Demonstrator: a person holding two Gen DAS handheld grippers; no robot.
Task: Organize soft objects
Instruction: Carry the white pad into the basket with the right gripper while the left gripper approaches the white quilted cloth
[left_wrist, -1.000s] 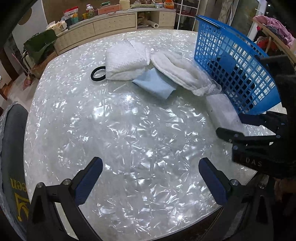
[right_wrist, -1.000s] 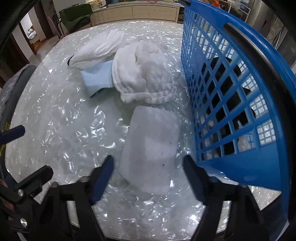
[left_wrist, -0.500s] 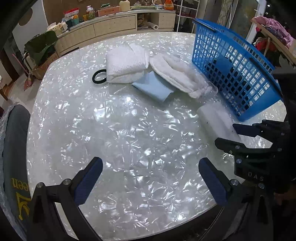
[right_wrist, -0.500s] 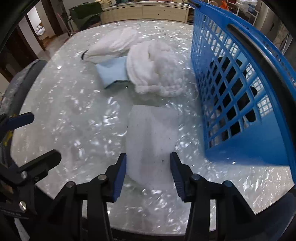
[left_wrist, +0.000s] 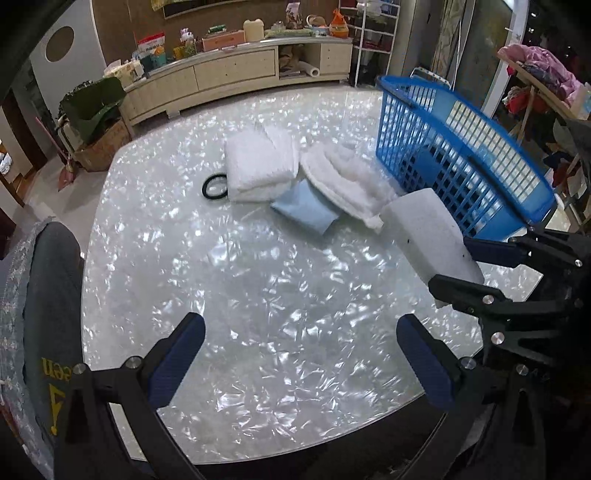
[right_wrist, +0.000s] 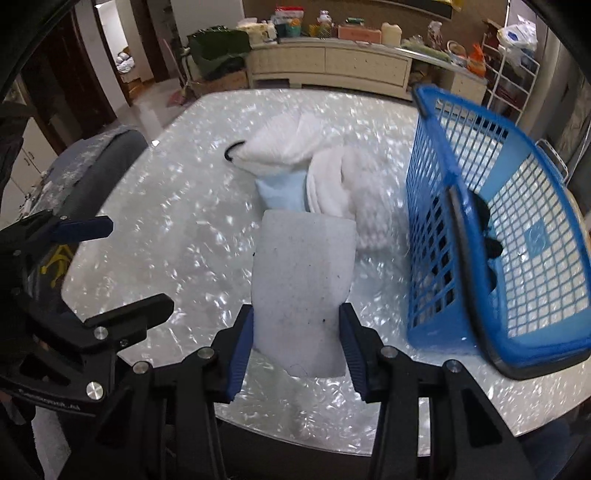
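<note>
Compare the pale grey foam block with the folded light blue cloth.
The pale grey foam block is clamped in the right gripper and lifted off the table; the folded light blue cloth lies flat on the table. The block is thick and holds its slab shape, while the cloth is thin. The block is free of other things; the cloth is tucked under white towels. Both are soft and pale.

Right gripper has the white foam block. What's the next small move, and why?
Probably carry it rightward over the blue basket's rim. The right gripper is shut on the white foam block, already clear of the table, and the basket sits just beside it.
</note>
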